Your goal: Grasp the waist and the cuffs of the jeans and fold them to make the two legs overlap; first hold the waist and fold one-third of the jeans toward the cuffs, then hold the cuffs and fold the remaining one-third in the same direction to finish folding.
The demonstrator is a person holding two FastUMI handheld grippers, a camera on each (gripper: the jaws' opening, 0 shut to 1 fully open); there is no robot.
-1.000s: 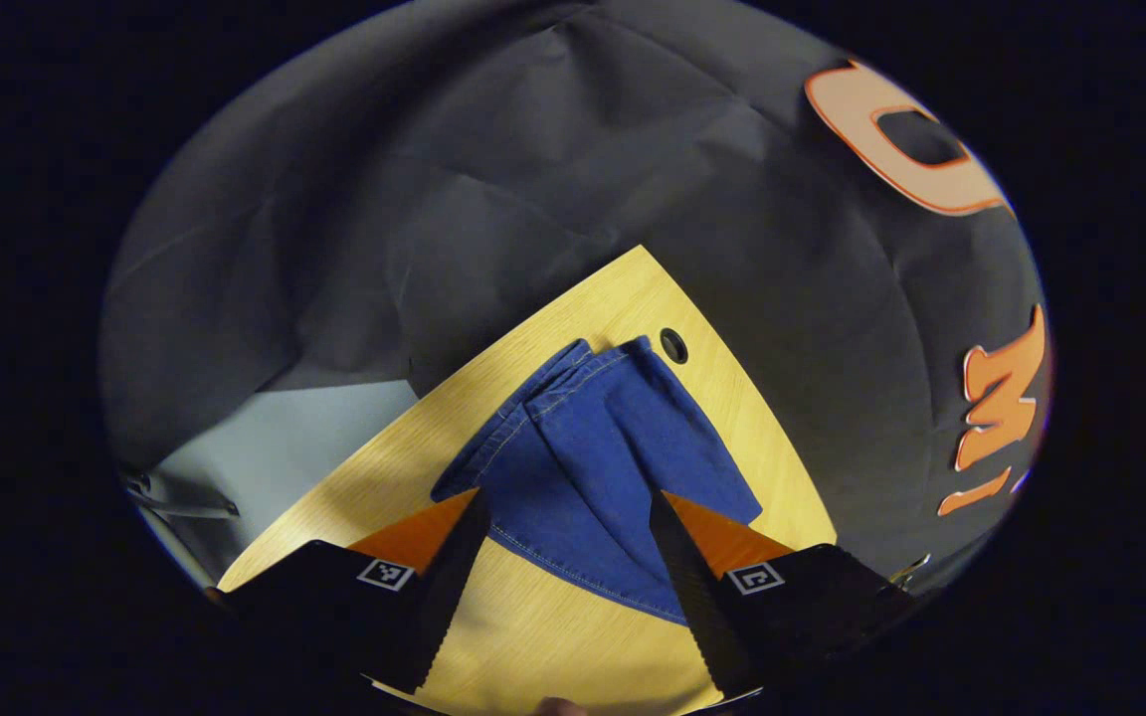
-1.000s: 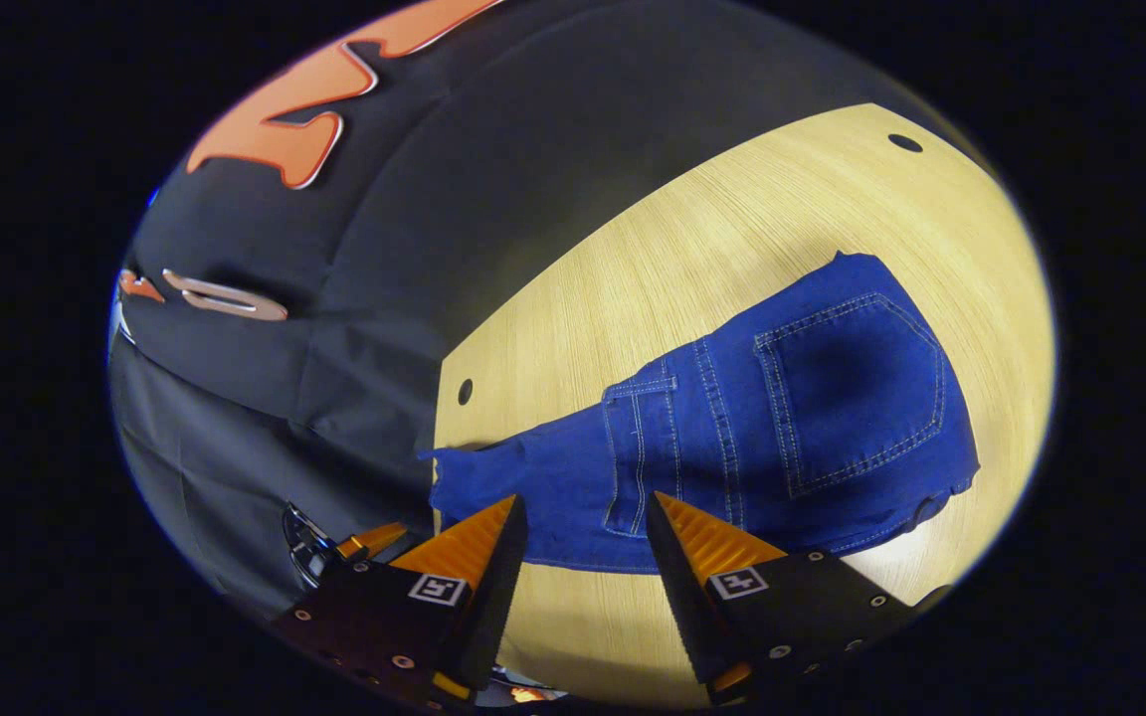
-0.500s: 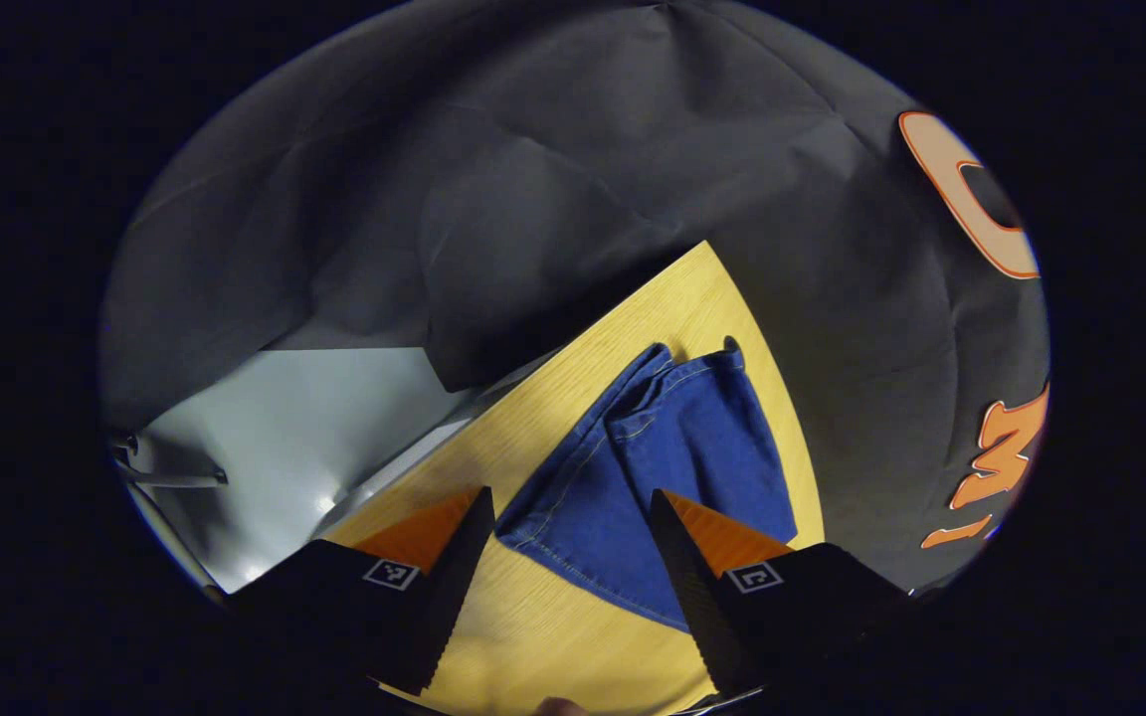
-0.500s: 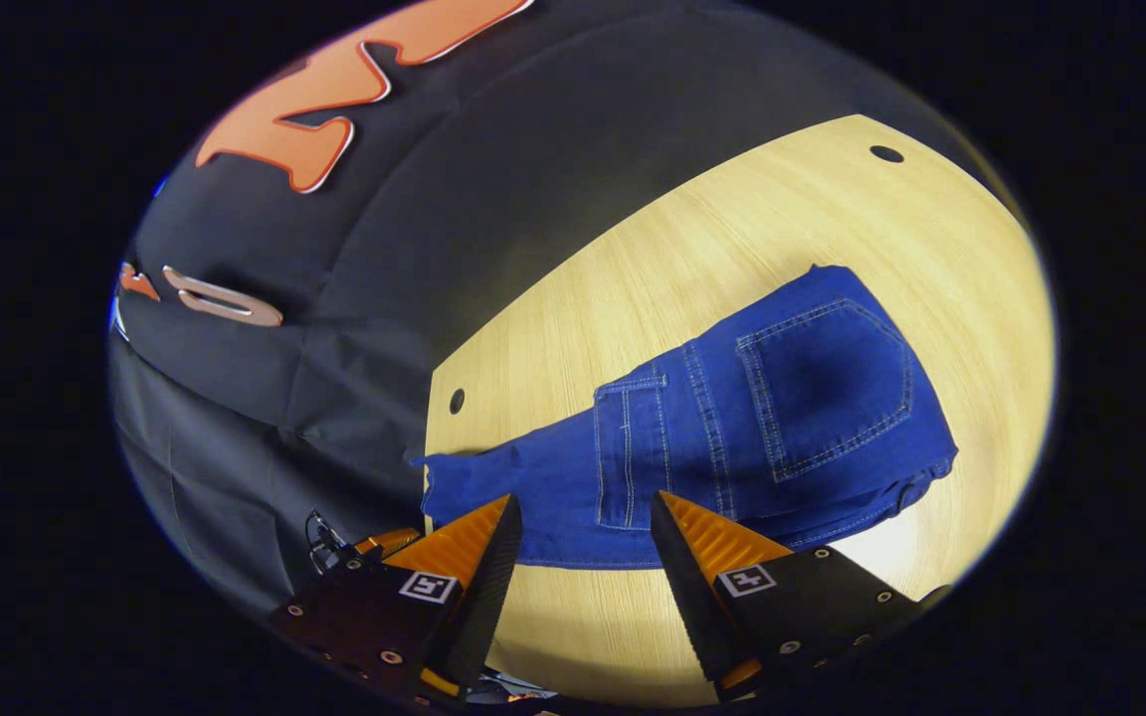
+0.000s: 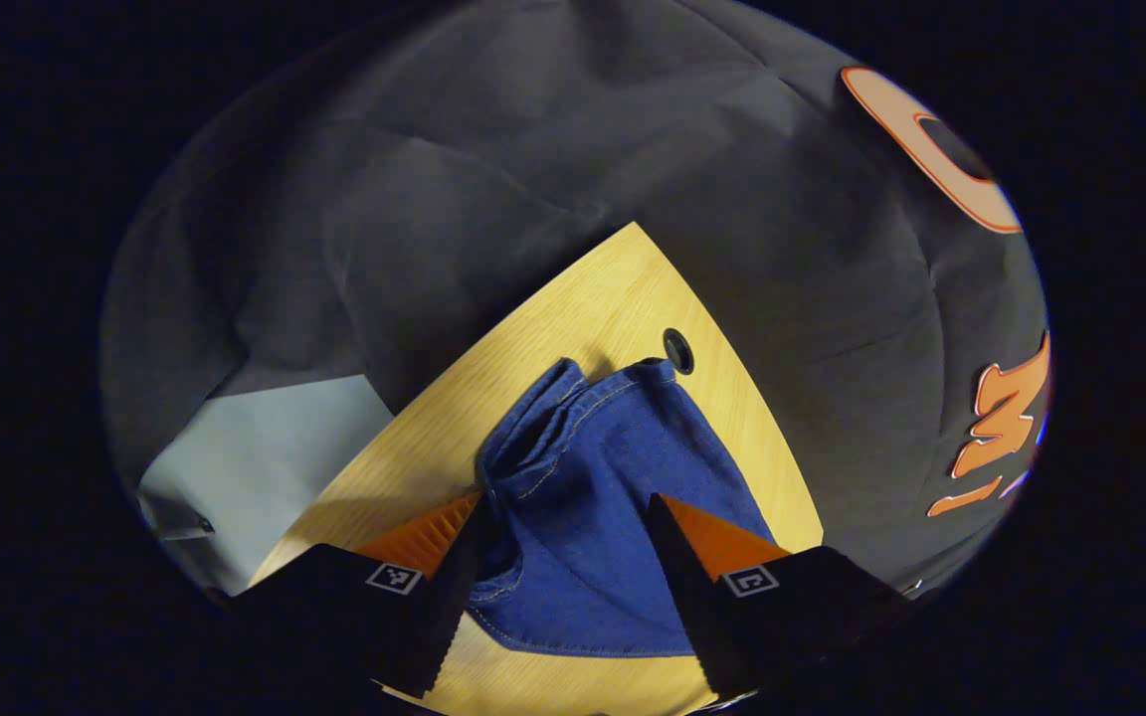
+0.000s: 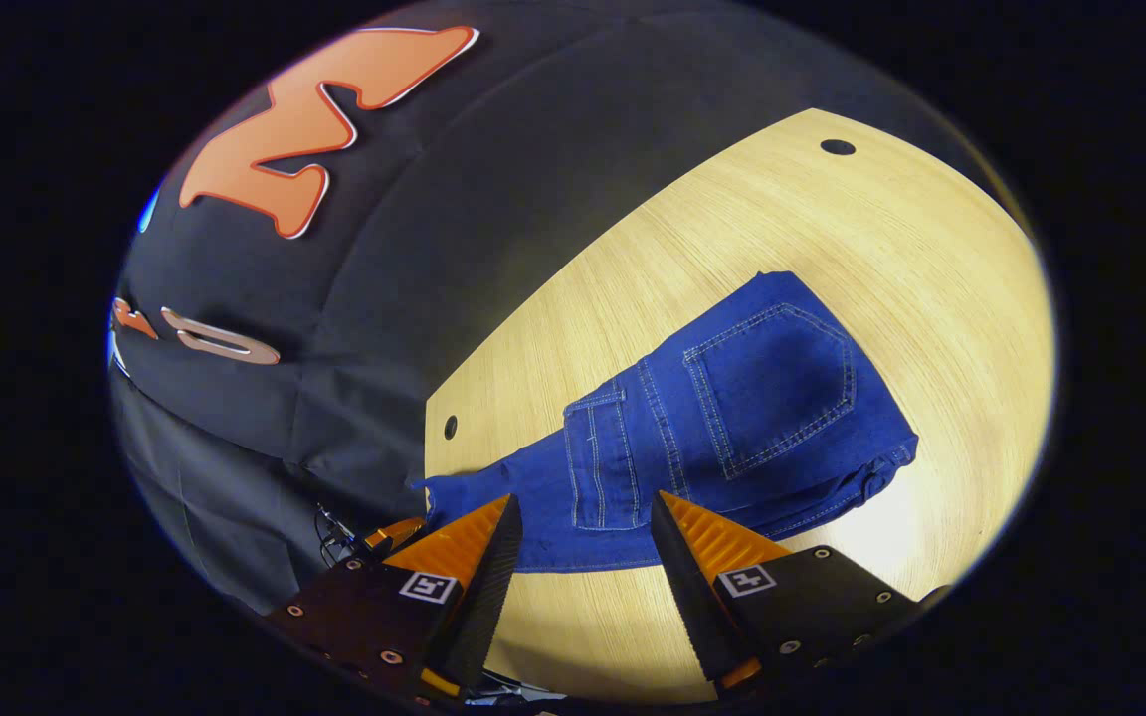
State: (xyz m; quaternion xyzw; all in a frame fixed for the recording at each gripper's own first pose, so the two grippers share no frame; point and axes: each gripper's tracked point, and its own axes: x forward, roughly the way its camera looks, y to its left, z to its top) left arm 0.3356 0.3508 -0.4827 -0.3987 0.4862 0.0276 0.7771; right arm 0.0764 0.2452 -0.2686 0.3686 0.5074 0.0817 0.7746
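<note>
I can't read any words, numbers or brand names from here. The nearest thing to a sign is a small square black-and-white coded tag (image 5: 393, 578) on one finger mount of the left gripper (image 5: 564, 497) and a second tag (image 5: 751, 580) on the other. The right gripper (image 6: 584, 496) carries a matching pair of tags (image 6: 425, 587) in its own view. They are block patterns, not lettering. The jeans (image 6: 732, 418) show me plain stitching, and I can't make out any text on them.
</note>
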